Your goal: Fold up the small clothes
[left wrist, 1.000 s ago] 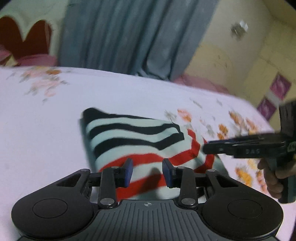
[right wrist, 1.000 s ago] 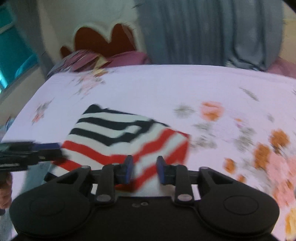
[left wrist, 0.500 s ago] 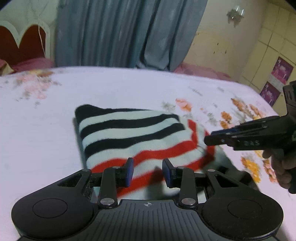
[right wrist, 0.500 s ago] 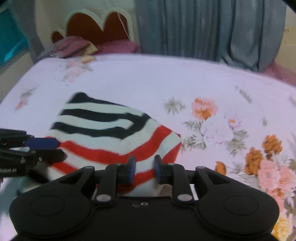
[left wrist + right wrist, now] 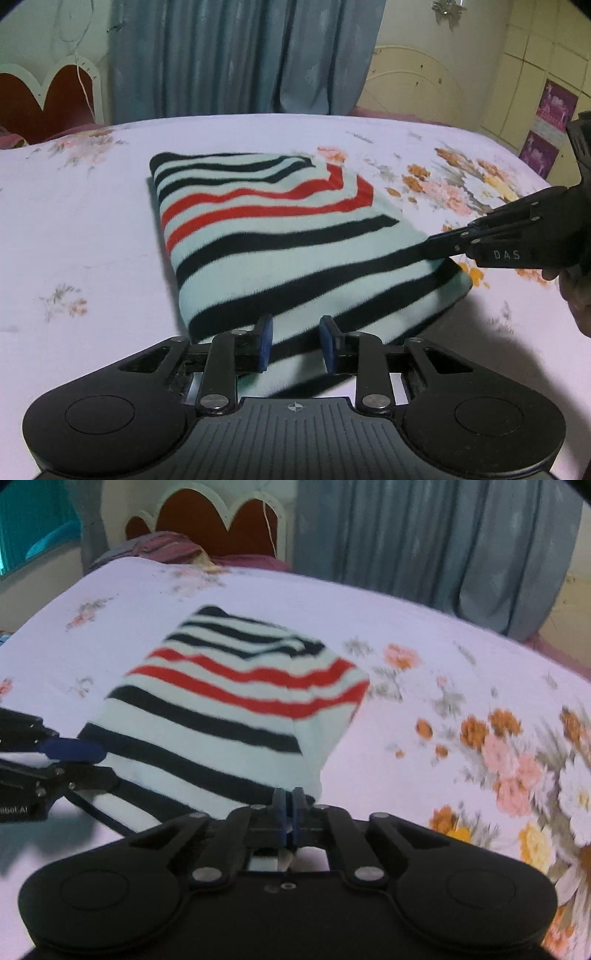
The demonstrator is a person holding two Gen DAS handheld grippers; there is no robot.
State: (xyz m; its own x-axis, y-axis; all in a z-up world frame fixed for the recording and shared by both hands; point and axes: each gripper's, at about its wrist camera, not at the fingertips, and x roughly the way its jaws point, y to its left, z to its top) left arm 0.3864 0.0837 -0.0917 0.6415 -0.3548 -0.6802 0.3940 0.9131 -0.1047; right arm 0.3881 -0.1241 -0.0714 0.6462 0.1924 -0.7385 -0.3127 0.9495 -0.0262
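Grippers at the striped garment (image 5: 280,236) folded on the floral bedsheet (image 5: 74,229).
Right gripper (image 5: 289,805) pinches the garment's near corner; left gripper (image 5: 295,341) stands apart, the near edge between its fingers.

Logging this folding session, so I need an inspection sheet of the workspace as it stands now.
Surface: bed sheet, white with floral print.
Job's things: striped garment, folded into a rough rectangle, lying flat.
Clutter: nothing seen on the sheet beyond the garment.
Grippers: left tongs open, at the garment's near edge; right tongs shut on the garment's near corner.
Cables: thin cord hanging by the headboard.
Surroundings: grey-blue curtain, yellowish wall, pillows near the headboard.
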